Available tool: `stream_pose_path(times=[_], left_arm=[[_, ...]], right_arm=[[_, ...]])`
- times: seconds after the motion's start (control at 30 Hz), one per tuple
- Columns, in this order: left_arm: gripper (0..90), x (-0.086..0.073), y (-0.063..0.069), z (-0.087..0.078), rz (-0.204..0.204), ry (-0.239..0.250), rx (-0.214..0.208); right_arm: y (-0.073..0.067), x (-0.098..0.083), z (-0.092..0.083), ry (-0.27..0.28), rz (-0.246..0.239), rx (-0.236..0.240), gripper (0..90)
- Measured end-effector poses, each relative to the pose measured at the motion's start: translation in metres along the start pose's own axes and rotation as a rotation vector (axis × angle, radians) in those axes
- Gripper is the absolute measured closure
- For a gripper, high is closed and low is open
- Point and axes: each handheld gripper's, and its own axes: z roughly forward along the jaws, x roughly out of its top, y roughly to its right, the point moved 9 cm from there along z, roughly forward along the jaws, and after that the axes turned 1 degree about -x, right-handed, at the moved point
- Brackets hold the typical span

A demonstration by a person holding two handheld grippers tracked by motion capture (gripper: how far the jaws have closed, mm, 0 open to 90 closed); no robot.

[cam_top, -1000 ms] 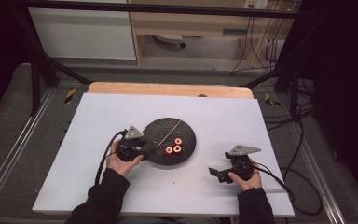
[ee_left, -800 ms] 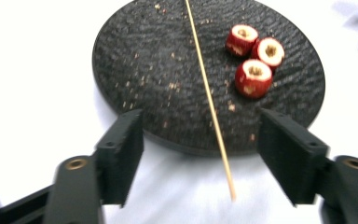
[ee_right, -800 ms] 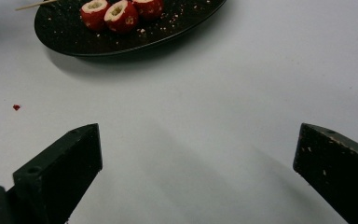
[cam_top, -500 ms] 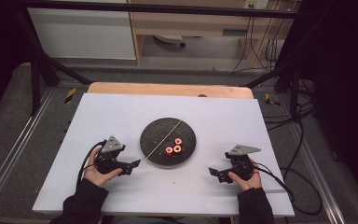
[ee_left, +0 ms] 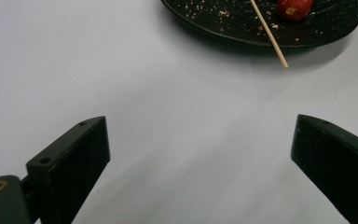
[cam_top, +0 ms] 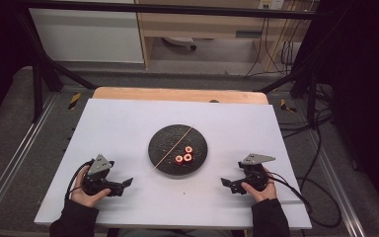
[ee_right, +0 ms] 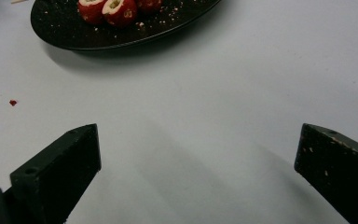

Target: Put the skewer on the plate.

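A round black plate (cam_top: 177, 136) sits mid-table with a wooden skewer (cam_top: 172, 147) lying across it and three red hollowed fruit pieces (cam_top: 183, 155) beside the stick. My left gripper (cam_top: 126, 183) rests on the table left of and nearer than the plate. Its jaws have just been opening and now stand wide with nothing between them. In the left gripper view (ee_left: 200, 126) the plate (ee_left: 214, 23), skewer (ee_left: 268, 32) and one red piece (ee_left: 294, 7) lie ahead. My right gripper (cam_top: 227, 183) stands open and empty to the plate's right front; its own view (ee_right: 198, 128) shows the plate (ee_right: 74, 32) and red pieces (ee_right: 114, 9).
The white tabletop (cam_top: 128, 123) has a wooden strip (cam_top: 177, 94) along its far edge. A small red crumb (ee_right: 12, 102) lies on the table near the plate. Cables (cam_top: 301, 123) trail off the right side, and metal rails (cam_top: 10, 163) flank the table.
My left gripper has pulled back from the plate's left rim toward the near left of the table, and its jaws have spread apart. The right gripper has stayed put.
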Motion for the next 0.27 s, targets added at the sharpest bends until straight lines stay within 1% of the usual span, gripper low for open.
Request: stream_pose_path(times=[0.13, 0.27], left_arm=[[3.9, -0.0062, -0.0014, 0.0010, -0.007, -0.013, -0.003], [4.0, -0.0071, -0.0023, 0.0020, -0.005, -0.017, 0.001]], right_arm=[[0.0001, -0.0001, -0.0002, -0.001, 0.002, -0.001, 1.1], [0.0003, 0.0000, -0.0001, -0.002, 0.006, -0.003, 1.1]])
